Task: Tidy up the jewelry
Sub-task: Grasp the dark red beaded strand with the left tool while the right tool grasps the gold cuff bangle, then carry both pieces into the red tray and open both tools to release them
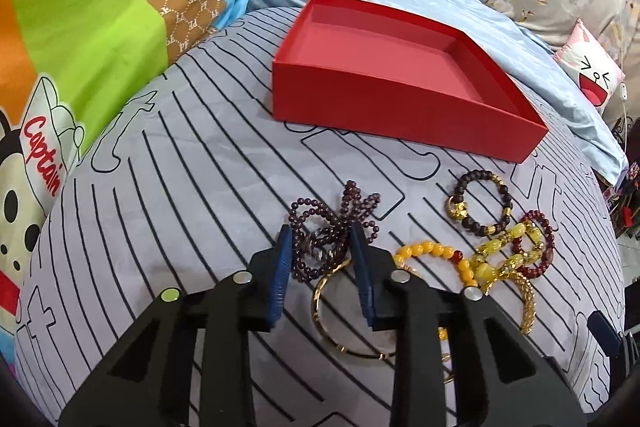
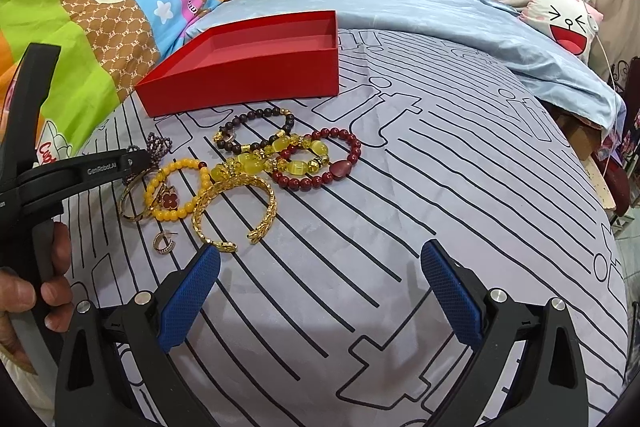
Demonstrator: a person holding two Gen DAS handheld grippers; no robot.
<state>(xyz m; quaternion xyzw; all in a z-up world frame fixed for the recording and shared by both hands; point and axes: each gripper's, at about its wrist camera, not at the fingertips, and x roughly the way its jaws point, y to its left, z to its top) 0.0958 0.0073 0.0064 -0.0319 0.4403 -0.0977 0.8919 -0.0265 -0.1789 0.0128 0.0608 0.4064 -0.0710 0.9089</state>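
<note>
Left hand-held gripper (image 1: 322, 247), left wrist view: blue pads stand narrowly apart with the tangled purple bead strand (image 1: 320, 231) bunched between them; whether the pads already press on the beads cannot be told, since slivers of gap show on both sides. Red box (image 1: 400, 75) sits further up the bed (image 1: 180, 187), beyond the strand, and its visible floor is bare, so no piece appears sorted yet. Dark bead bracelet (image 1: 480, 201), yellow bead bracelet (image 1: 432, 255) and thin gold bangle (image 1: 332, 311) all lie loose on the sheet, near the fingers' right side. Right wrist view: right hand-held gripper (image 2: 320, 283) hangs wide open over bare striped sheet, nothing between its pads. Jewelry cluster sits up and left of it: gold cuff (image 2: 240, 211) nearest its left finger, red bead bracelet (image 2: 320, 167) further off, small gold earring (image 2: 164, 243) just beside the cuff. Judgement: task at its start, first pick in hand, everything left to move.
</note>
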